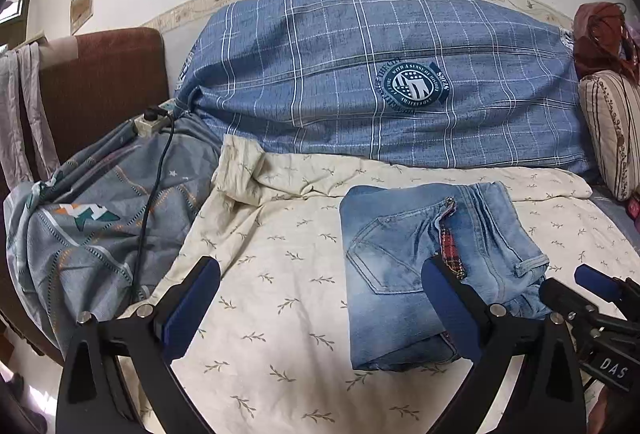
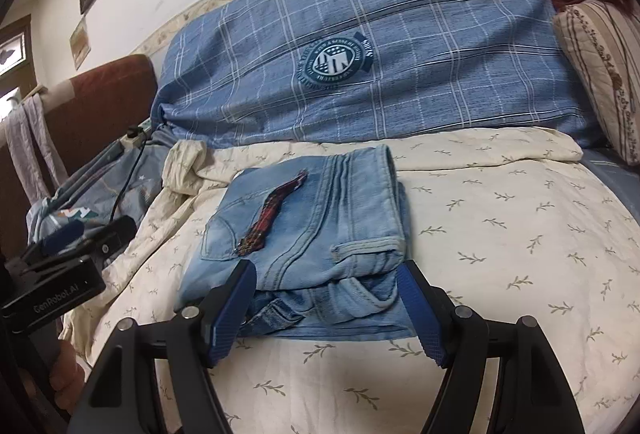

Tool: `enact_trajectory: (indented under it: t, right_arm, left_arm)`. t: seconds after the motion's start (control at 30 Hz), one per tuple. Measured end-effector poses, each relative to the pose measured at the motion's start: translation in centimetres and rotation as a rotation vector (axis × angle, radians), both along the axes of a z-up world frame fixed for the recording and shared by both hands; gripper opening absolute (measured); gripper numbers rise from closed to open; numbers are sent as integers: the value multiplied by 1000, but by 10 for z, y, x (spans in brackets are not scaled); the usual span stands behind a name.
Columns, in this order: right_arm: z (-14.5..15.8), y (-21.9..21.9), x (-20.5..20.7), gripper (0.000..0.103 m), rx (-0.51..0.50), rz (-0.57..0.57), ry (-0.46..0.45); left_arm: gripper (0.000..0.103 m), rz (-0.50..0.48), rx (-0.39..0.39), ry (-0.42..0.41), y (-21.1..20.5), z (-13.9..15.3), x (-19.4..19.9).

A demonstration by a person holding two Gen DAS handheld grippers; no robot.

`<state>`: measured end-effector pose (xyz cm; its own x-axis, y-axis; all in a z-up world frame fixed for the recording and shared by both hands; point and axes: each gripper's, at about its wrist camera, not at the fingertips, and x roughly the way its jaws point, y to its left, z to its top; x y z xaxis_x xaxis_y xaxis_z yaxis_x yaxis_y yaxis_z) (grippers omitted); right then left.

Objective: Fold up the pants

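Observation:
Light blue jeans [image 1: 420,266] lie folded into a compact stack on the cream leaf-print sheet [image 1: 280,274], back pocket up, with a red plaid strip showing. My left gripper [image 1: 320,282] is open and empty, hovering left of and just in front of the jeans. In the right wrist view the jeans [image 2: 320,226] lie straight ahead. My right gripper [image 2: 328,286] is open and empty, its blue fingertips [image 2: 240,294] spread either side of the stack's near edge. The right gripper also shows in the left wrist view [image 1: 580,294].
A large blue plaid pillow [image 1: 380,73] lies along the wall behind. A grey patterned blanket [image 1: 100,226] with a black cable and a power strip [image 1: 152,121] is at left. A striped cushion [image 1: 612,129] stands at right. A brown headboard [image 1: 100,81] is at far left.

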<state>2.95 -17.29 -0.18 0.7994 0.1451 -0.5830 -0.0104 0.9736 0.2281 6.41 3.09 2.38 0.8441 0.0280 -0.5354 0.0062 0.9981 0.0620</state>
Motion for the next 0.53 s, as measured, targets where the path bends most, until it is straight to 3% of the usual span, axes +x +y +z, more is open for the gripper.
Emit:
enact_trajectory:
  t: [0.3,0.47,0.53]
  right_arm:
    - [-4,8,2,76,-25,28,15]
    - [-5,6,3,76,-13,26,20]
    - [-4,5,2,76,-15,24,17]
  left_arm:
    - [103,-35,-33,-19,-2,4,-4]
    - [103,-121,-99,-40,-2,3,-8]
    - [103,-105,-71,-46,-5,2,-7]
